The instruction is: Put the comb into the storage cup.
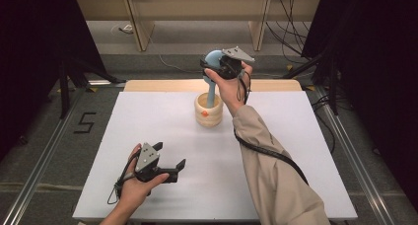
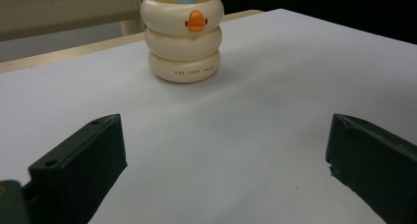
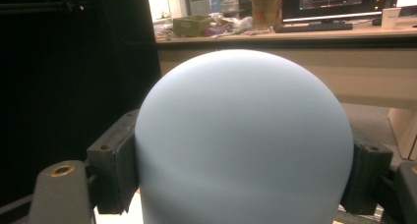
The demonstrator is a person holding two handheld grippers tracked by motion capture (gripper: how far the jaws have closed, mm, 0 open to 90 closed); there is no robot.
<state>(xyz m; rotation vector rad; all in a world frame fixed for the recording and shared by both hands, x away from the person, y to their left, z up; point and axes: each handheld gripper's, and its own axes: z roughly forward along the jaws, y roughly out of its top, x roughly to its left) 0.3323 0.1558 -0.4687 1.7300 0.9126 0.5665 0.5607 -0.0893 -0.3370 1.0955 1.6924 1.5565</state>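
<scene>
Right gripper (image 1: pixel 215 66) clamps the round blue head of a ladle (image 1: pixel 213 60) that stands in a cream holder (image 1: pixel 208 111).

In the right gripper view both black jaws press against the sides of the pale blue head, so the grip is closed on it; in the high view the ladle's handle runs straight down from there into the ringed holder, which sits at the far middle of the white table (image 1: pixel 276 185) and bears a small orange duck bill on its front. The left gripper (image 1: pixel 170 161) rests low over the near left part of the table, well apart from the holder, its jaws spread wide with nothing between them.
</scene>
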